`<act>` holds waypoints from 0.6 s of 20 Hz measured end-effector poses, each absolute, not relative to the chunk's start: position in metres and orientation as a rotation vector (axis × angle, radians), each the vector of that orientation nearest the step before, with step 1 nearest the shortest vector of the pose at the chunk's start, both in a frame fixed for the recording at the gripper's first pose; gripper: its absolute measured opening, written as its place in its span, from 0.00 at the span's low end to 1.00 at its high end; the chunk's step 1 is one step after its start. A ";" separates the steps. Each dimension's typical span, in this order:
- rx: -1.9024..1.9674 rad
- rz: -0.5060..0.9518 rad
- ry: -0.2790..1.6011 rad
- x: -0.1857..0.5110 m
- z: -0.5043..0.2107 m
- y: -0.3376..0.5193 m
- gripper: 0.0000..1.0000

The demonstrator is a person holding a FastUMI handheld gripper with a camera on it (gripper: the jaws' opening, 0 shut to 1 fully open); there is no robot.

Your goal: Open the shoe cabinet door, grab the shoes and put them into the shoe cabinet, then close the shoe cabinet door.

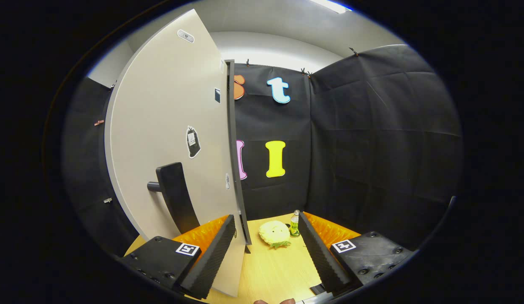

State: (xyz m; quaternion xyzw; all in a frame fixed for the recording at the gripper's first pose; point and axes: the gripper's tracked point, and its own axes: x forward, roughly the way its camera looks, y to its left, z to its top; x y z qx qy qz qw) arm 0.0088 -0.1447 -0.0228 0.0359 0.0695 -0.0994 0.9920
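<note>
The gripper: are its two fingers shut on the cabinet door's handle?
No. The gripper is open, its fingers apart, and the handle sits beyond the left finger.

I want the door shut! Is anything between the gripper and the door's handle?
Nothing visible. The open gripper has the cabinet door's free edge between its fingers; the black handle sits just past the left finger.

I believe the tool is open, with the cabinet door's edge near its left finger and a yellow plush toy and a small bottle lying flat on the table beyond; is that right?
Almost. In the gripper view the small bottle stands upright beside the yellow plush toy, not flat. The rest holds: the tool is open, the cabinet door has its edge by the left finger, and both things sit on the table beyond.
</note>
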 end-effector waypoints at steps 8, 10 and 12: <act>0.089 -0.132 0.140 0.018 -0.033 -0.098 0.98; 0.088 -0.112 0.142 0.024 -0.034 -0.086 0.98; 0.098 -0.093 0.146 0.030 -0.034 -0.074 0.98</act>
